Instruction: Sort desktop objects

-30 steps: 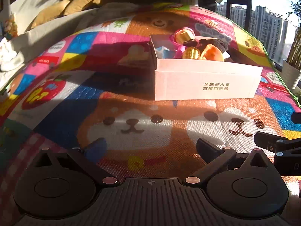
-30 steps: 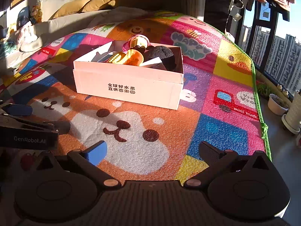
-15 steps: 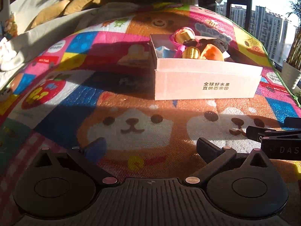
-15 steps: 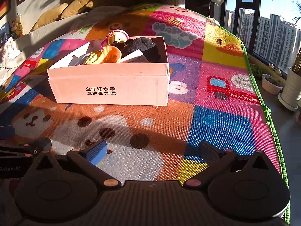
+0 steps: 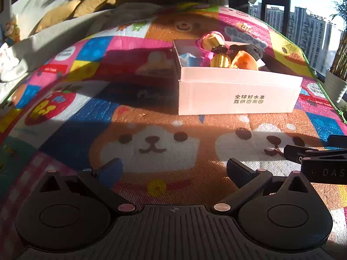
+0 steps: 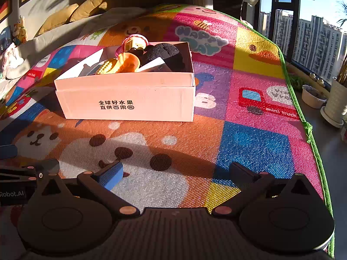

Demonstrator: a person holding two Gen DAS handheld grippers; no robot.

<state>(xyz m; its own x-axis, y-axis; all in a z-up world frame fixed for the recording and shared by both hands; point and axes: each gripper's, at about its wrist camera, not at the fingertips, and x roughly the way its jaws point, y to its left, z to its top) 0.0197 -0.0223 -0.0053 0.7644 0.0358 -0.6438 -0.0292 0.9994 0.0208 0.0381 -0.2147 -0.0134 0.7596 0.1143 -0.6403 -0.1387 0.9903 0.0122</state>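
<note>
A pink cardboard box (image 5: 238, 95) (image 6: 130, 99) with black Chinese lettering stands on a colourful play mat (image 5: 151, 143). Inside lie a pink and gold toy (image 5: 211, 40) (image 6: 135, 42), a gold ridged object (image 5: 220, 60) (image 6: 105, 67), an orange toy (image 5: 246, 59) (image 6: 128, 61) and a black lumpy object (image 6: 164, 52). My left gripper (image 5: 173, 169) is open and empty, low over the mat, well short of the box. My right gripper (image 6: 175, 171) is open and empty, also low over the mat. Each gripper shows at the edge of the other's view.
The mat's green right edge (image 6: 308, 127) drops to a floor with plant pots (image 6: 313, 96) by a window. Yellow cushions (image 6: 71, 15) and white bedding (image 5: 13, 65) lie at the back left.
The right gripper has swung so the box moved from left of centre to more central and closer in its view. The left gripper has hardly moved. Both stayed open.
</note>
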